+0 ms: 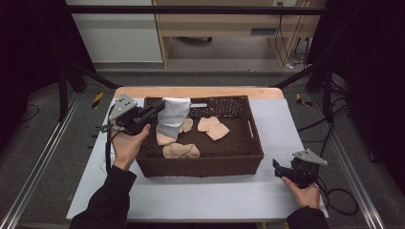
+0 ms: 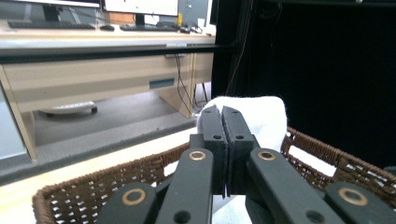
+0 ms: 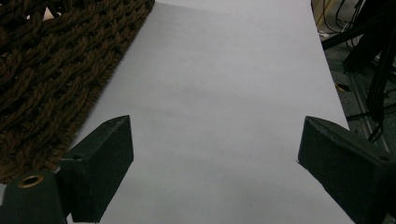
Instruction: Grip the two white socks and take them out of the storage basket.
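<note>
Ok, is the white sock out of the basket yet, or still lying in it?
Lifted but not out: the white sock hangs from the shut left gripper above the basket, its lower end near the beige socks.

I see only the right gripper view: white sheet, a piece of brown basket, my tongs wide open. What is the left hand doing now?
Observer: The left tongs are shut on a white cloth, which hangs over the basket.
Operator: Is something more inside the basket?
Observer: Yes, several beige cloth pieces lie on its bottom.
Operator: And where is my right hand against the basket?
Observer: The right tongs rest on the white sheet, beside the basket's near right corner and apart from it.
</note>
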Demonstrator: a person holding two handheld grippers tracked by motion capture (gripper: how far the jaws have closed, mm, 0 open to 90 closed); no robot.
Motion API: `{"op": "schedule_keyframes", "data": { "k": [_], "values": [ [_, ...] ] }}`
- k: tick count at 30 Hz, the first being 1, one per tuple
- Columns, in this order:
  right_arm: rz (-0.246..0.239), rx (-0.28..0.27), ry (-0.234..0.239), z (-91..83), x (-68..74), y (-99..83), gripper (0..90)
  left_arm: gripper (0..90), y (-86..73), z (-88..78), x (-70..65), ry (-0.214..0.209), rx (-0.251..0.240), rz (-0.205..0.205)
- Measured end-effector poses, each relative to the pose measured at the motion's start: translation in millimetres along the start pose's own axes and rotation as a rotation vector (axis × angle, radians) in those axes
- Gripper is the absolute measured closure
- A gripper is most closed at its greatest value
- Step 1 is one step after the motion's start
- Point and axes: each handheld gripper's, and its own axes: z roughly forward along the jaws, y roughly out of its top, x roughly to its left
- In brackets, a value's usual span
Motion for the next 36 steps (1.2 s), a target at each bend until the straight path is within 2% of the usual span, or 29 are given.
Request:
{"op": "schedule_keyframes", "data": {
  "k": [11, 20, 28, 36],
  "values": [
    [-0.001, 0.0, -0.002, 0.0, 0.0, 0.0, 10.6, 88.6, 26.4, -34.8, 6.7, 0.022, -0.083, -0.005],
    [0.0, 0.0, -0.002, -0.2, 0.2, 0.0, 10.6, 88.6, 40.2, -65.8, 20.6, 0.066, -0.133, -0.011],
    [-0.002, 0.002, -0.003, -0.1, 0.2, -0.1, 10.6, 88.6, 36.8, -96.2, 38.0, 0.114, -0.155, -0.029],
    [-0.006, 0.008, -0.005, 0.4, 0.8, -0.3, 10.6, 88.6, 19.4, -120.2, 58.3, 0.181, -0.138, -0.044]
  ]
}}
